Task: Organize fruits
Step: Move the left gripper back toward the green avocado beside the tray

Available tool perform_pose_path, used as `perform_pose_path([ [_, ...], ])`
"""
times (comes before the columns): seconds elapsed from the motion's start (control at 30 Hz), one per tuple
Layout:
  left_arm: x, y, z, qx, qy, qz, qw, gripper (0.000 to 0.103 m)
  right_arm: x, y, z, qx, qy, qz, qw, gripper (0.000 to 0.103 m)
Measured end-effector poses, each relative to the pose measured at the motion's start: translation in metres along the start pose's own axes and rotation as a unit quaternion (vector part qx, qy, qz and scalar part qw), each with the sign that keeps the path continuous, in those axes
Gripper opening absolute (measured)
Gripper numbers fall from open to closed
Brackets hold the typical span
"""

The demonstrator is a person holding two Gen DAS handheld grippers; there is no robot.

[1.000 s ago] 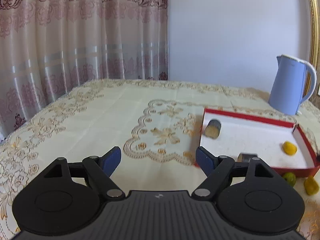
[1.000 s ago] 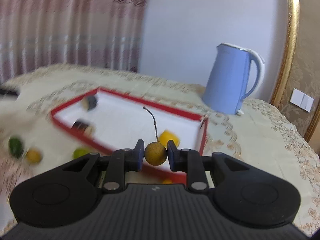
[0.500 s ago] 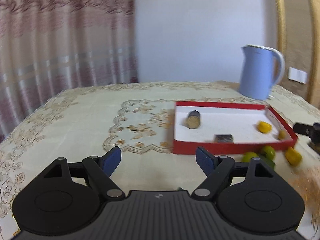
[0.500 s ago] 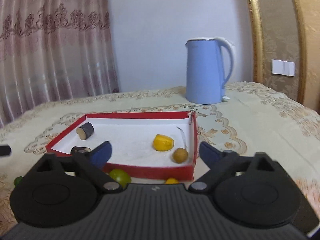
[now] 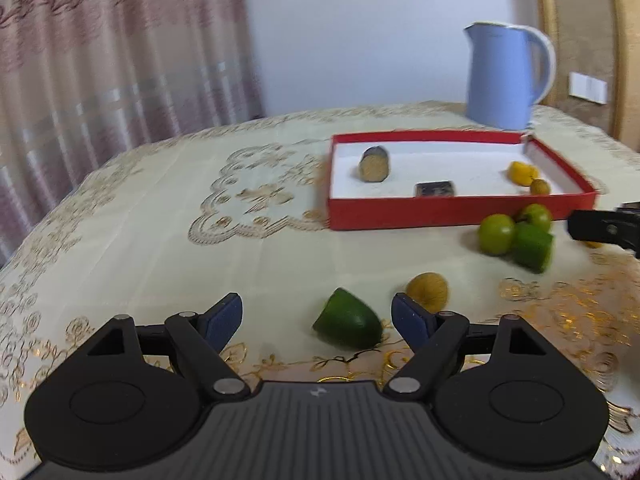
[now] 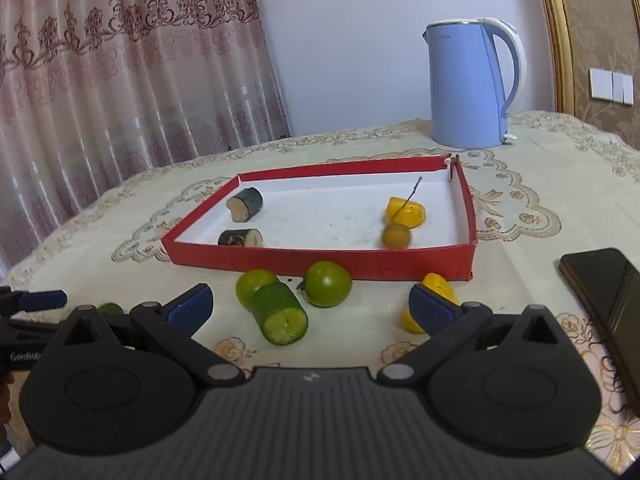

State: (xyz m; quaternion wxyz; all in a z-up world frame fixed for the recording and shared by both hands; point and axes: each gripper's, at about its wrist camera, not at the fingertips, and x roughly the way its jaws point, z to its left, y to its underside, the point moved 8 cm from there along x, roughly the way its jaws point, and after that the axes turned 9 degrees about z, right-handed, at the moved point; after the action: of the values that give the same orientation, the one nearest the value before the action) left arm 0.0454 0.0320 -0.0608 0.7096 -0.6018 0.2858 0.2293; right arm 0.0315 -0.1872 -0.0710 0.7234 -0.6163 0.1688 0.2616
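A red tray [image 6: 320,262] [image 5: 460,212] holds two dark cylinder pieces [image 6: 245,204], a yellow piece [image 6: 405,211] and a brown stemmed fruit [image 6: 396,235]. In front of it lie two green round fruits [image 6: 327,283], a cut green cylinder [image 6: 280,312] and a yellow piece [image 6: 434,300]. My right gripper [image 6: 310,306] is open and empty, low over these. My left gripper [image 5: 318,318] is open and empty, with a green wedge [image 5: 347,325] between its fingers and a brown fruit [image 5: 428,290] just beyond the right finger.
A blue kettle [image 6: 470,84] stands behind the tray. A black phone [image 6: 604,288] lies at the right of the table. Curtains hang at the left, behind the embroidered tablecloth [image 5: 160,248].
My right gripper opened and left the brown stemmed fruit in the tray, then drew back toward the front. My left gripper swung right and lower toward the loose fruits.
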Motion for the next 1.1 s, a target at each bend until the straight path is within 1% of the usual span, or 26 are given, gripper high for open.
perform_pose_path([
  [0.13, 0.004, 0.000, -0.002, -0.025, 0.003, 0.006, 0.9997, 0.082, 0.000, 0.003, 0.002, -0.014, 0.003, -0.005, 1.000, 0.103],
  [0.2, 0.006, 0.001, -0.003, -0.029, -0.004, 0.007, 0.9995, 0.082, 0.000, 0.004, 0.000, -0.017, 0.007, -0.012, 1.000, 0.103],
  [0.27, 0.011, 0.002, -0.004, -0.031, -0.013, 0.016, 0.9993, 0.082, 0.001, 0.004, -0.003, -0.025, 0.028, -0.016, 0.999, 0.103],
  [0.37, 0.018, 0.004, -0.006, -0.041, -0.012, 0.032, 0.9985, 0.082, 0.001, 0.003, -0.013, -0.037, 0.074, -0.024, 0.996, 0.103],
  [0.4, 0.020, 0.004, -0.006, -0.044, -0.013, 0.037, 0.9983, 0.082, 0.000, 0.003, -0.016, -0.038, 0.084, -0.024, 0.995, 0.103],
  [0.47, 0.023, 0.005, -0.007, -0.047, -0.019, 0.041, 0.9979, 0.082, -0.002, 0.003, -0.020, -0.035, 0.093, -0.023, 0.995, 0.103],
  [0.6, 0.024, 0.004, -0.009, -0.049, -0.026, 0.041, 0.9976, 0.082, -0.005, 0.003, -0.024, -0.024, 0.092, -0.022, 0.995, 0.103],
  [0.73, 0.026, 0.003, -0.011, -0.051, -0.033, 0.039, 0.9974, 0.082, -0.003, 0.007, -0.023, -0.028, 0.093, -0.020, 0.995, 0.103],
  [0.9, 0.027, 0.002, -0.014, -0.045, -0.053, 0.028, 0.9972, 0.082, 0.001, 0.010, -0.028, -0.019, 0.091, -0.028, 0.995, 0.103],
  [0.97, 0.027, 0.002, -0.015, -0.044, -0.060, 0.023, 0.9970, 0.082, 0.004, 0.011, -0.036, 0.001, 0.088, -0.023, 0.996, 0.103],
  [1.03, 0.027, 0.002, -0.016, -0.040, -0.067, 0.019, 0.9968, 0.082, 0.003, 0.011, -0.044, 0.036, 0.062, -0.027, 0.997, 0.103],
  [1.1, 0.026, 0.002, -0.016, -0.040, -0.071, 0.017, 0.9966, 0.082, 0.004, 0.012, -0.053, 0.071, 0.051, -0.027, 0.996, 0.103],
])
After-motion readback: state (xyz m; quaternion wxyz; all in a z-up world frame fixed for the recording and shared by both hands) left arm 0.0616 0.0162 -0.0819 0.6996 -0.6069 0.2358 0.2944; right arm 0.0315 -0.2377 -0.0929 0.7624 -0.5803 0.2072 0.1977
